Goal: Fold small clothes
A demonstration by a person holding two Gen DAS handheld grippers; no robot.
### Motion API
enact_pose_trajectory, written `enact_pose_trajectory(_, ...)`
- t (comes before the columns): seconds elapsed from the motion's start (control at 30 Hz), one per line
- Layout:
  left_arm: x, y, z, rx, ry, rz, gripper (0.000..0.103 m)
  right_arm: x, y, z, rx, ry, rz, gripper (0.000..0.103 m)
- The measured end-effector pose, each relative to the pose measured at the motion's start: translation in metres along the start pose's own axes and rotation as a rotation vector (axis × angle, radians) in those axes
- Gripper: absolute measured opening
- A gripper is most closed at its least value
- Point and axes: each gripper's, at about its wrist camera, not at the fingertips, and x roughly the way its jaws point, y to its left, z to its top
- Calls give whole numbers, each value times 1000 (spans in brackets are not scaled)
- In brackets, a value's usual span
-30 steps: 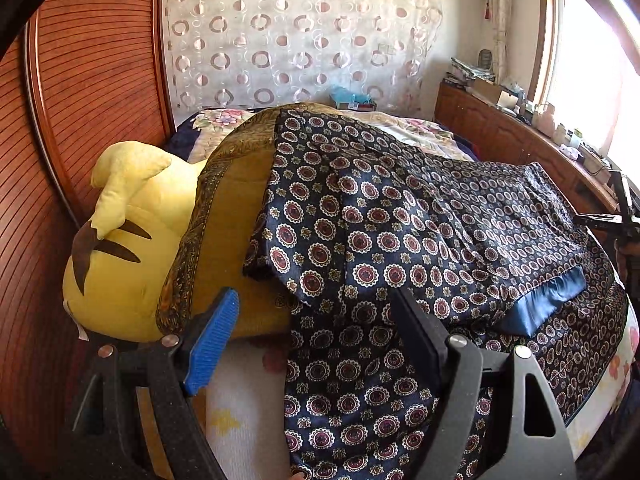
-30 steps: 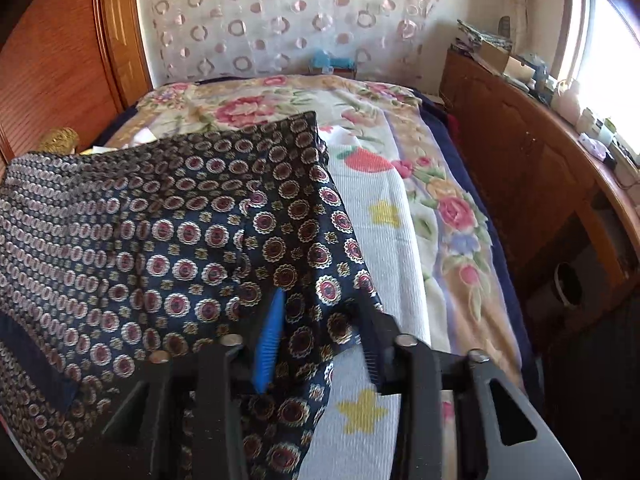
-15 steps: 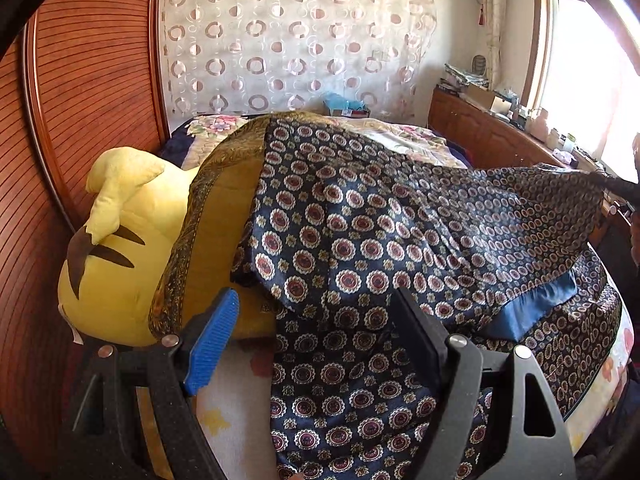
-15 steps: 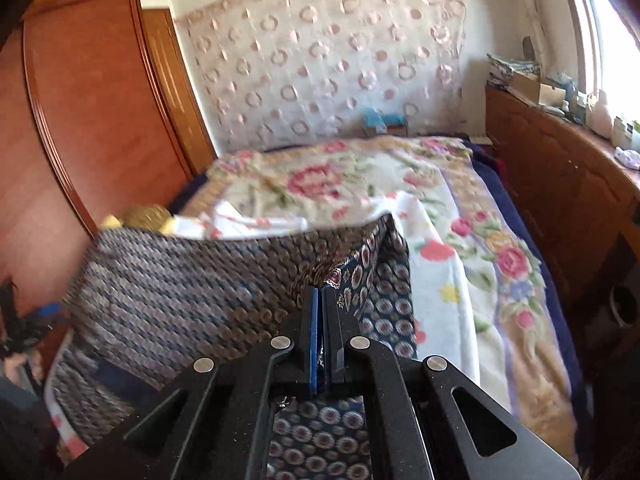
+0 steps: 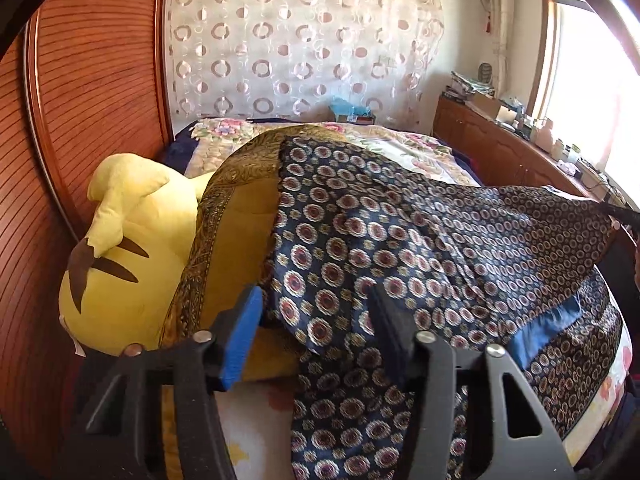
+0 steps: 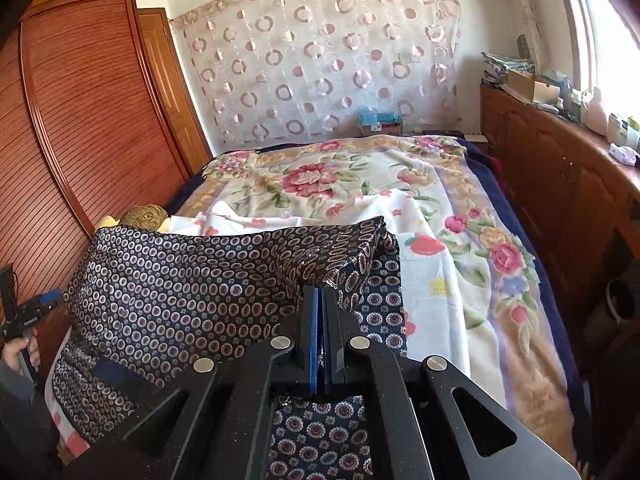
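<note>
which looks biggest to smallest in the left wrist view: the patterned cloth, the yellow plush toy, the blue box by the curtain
1. patterned cloth, which fills most of the view
2. yellow plush toy
3. blue box, tiny, but it sits far back by the curtain, so distance shrinks it and its true size is unsure

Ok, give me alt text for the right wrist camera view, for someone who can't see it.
The right gripper is shut on a corner of a navy medallion-print garment, holding it raised above a bed with a floral bedspread. A wooden wardrobe stands left; a circle-patterned curtain hangs behind.
</note>
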Motion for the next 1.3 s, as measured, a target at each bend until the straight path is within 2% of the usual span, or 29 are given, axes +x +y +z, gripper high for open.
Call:
enact_pose_trajectory(0.13,11,8,1,-25,27,12,53,-6,4,2,-8,-3,-5,1)
enact_pose_trajectory(0.2,14,10,-2,-31,38,5,43,-3,0,-2,-12,-4,-6,2)
enact_pose_trajectory(0.27,16,9,-4,-31,48,-4,24,-4,-2,-5,-12,-3,-8,1)
enact_pose_trajectory(0.3,16,8,-6,-24,49,-10,19,-4,-3,-6,-12,-2,-8,1)
enact_pose_trajectory(0.33,14,7,-7,-15,41,-15,6,-4,-4,-8,-12,-1,-8,2)
enact_pose_trajectory(0.37,12,5,-7,-8,34,-20,3,-4,-5,-9,-11,1,-9,1)
enact_pose_trajectory(0.53,-15,-10,-9,22,-10,-20,2,-9,-11,-13,-1,-6,-19,1)
enact_pose_trajectory(0.7,-47,-14,-25,5,-42,-62,2,-29,-16,-20,5,-31,-16,1)
enact_pose_trajectory(0.93,-69,-10,-56,-29,-28,-90,2,-47,-24,-46,17,-10,-22,1)
enact_pose_trajectory(1.07,-76,-14,-74,-6,-17,-56,2,-53,-31,-60,36,7,-22,1)
enact_pose_trajectory(1.3,-77,-4,-97,-46,14,-43,2,-56,-35,-81,44,52,-18,1)
